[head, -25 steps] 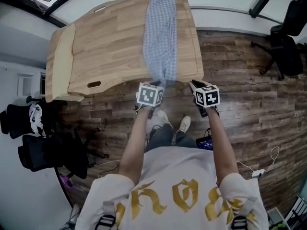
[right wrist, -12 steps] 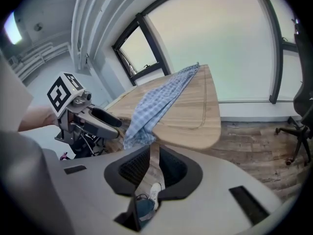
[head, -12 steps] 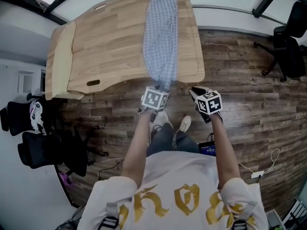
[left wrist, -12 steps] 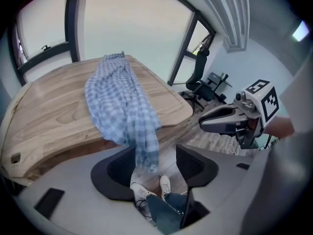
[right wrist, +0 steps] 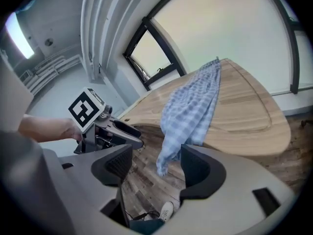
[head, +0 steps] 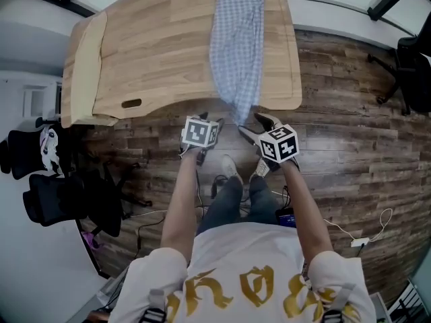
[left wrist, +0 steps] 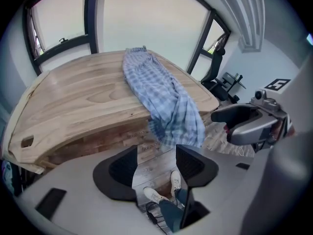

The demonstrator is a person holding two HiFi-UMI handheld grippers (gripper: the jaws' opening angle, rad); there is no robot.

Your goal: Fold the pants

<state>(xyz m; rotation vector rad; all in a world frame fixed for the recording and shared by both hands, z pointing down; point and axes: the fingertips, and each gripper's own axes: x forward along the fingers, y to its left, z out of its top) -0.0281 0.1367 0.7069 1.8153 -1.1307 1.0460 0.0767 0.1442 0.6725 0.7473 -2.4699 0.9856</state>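
Left gripper [left wrist: 155, 164] and right gripper [right wrist: 156, 161] hover mid-frame, jaws just opened wide, nothing between them. Checked pants [head: 237, 46] lie along the table [head: 148, 52], upper centre, one end overhanging.

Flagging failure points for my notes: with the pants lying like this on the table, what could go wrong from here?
The pants hang over the table's near edge, and both the left gripper and right gripper have just opened, fingers empty, so the cloth could slide off. The hanging end is bunched, so a fold may come out crooked.
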